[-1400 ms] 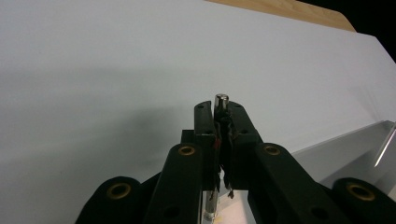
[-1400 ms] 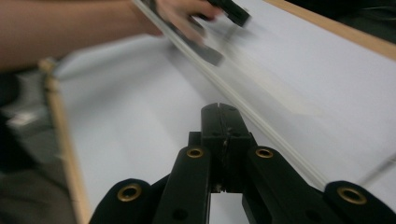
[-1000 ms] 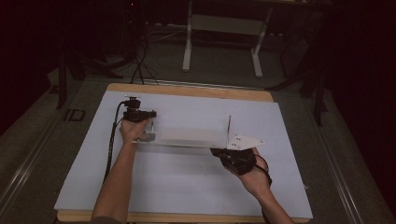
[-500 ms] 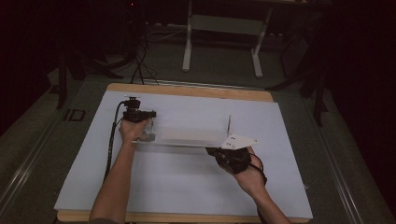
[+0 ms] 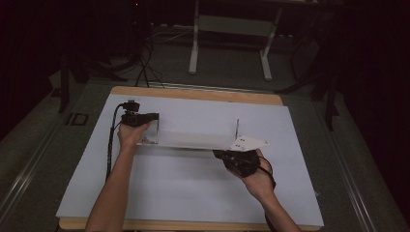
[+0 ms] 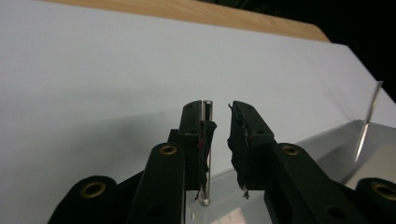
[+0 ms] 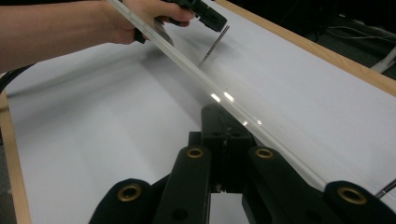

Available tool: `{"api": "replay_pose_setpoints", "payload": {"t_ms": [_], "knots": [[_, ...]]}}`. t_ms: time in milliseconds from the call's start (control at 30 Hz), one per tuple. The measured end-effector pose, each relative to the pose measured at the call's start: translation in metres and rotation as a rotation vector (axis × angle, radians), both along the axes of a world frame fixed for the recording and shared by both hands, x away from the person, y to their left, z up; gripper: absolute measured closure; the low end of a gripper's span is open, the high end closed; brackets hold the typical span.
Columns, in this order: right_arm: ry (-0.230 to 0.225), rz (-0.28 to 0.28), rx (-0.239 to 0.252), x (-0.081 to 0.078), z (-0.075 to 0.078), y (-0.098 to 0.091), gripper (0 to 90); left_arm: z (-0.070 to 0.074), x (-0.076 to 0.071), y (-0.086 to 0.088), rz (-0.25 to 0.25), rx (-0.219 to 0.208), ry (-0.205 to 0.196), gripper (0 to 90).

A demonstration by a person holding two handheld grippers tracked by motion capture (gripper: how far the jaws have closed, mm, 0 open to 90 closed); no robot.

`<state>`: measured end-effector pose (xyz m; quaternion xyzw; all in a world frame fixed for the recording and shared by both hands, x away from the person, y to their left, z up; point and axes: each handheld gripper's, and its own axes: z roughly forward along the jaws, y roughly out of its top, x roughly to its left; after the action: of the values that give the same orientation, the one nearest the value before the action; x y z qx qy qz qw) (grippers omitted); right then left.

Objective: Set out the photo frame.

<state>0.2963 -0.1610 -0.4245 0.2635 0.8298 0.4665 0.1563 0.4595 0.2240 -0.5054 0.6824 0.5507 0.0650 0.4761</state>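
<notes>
You work in a dark room: your wooden-edged table (image 5: pixel 203 94) wears a pale blue sheet (image 5: pixel 193 188), grey floor (image 5: pixel 43 145) surrounds it, and a white-legged stand (image 5: pixel 229 41) with cables (image 5: pixel 145 67) sits beyond.

High overhead, two close jaw-cams — shared sheet (image 5: pixel 193 183)

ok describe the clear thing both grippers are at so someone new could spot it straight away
Start at the white sheet covering the wooden table. Across its middle, between the left gripper and the right gripper, lies a long clear tray. It is see-through, with a thin upright wall at each end, unlike the black grippers.
</notes>
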Motion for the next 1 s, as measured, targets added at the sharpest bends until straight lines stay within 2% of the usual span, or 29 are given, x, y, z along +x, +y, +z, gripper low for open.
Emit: {"api": "replay_pose_setpoints", "payload": {"t_ms": [300,467,567,800,1000], "knots": [[0.002,-0.008,0.012,0.005,0.004,0.000,90.0,0.007,-0.018,0.008,-0.026,0.020,-0.055,74.7],[0.004,-0.015,0.017,0.009,0.006,0.001,90.0,0.009,-0.026,0.011,-0.042,0.047,-0.077,74.7],[0.004,-0.016,0.019,0.010,0.006,0.001,90.0,0.010,-0.028,0.013,-0.044,0.043,-0.084,74.5],[0.006,-0.025,0.023,0.016,0.010,0.001,90.0,0.016,-0.040,0.018,-0.057,0.050,-0.135,72.8],[0.010,-0.033,0.031,0.022,0.015,0.001,90.0,0.018,-0.046,0.022,-0.063,0.060,-0.151,70.3]]}}
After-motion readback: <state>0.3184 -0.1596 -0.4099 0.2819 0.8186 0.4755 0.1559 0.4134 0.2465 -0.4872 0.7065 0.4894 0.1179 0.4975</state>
